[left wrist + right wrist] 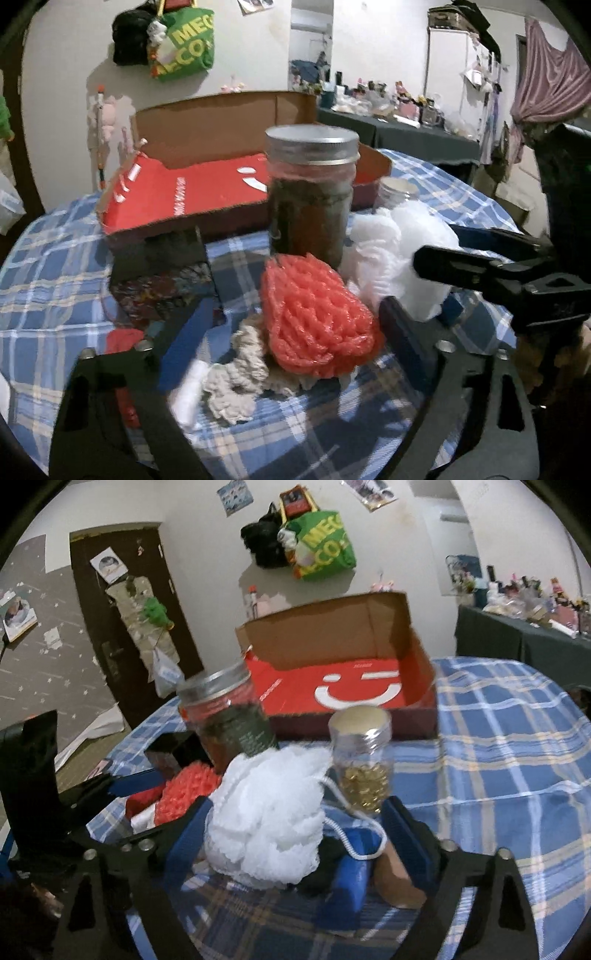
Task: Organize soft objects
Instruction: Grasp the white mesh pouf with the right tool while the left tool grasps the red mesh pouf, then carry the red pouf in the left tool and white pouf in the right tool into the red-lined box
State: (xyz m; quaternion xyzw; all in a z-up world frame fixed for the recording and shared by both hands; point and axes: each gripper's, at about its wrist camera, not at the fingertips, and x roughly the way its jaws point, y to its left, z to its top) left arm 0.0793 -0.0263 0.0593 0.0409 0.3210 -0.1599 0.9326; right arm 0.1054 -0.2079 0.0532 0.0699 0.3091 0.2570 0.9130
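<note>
A coral foam net (317, 325) lies on a beige knit cloth (236, 384) on the plaid tablecloth. My left gripper (299, 314) straddles both; the right pad is at the net's edge and the left pad stands clear of it, so the jaws are open. A white mesh pouf (266, 819) with a white cord sits between the fingers of my right gripper (295, 808). The left pad brushes the pouf, and a gap shows on the right side. In the left wrist view the pouf (399, 251) shows to the right with the right gripper (436, 242) around it.
An open red cardboard box (351, 686) stands behind. A tall jar of dark contents (310, 206) and a small jar of gold beads (364, 771) stand close behind the soft things. A black patterned box (166, 280) sits left. Blue and brown objects (351, 882) lie under the right gripper.
</note>
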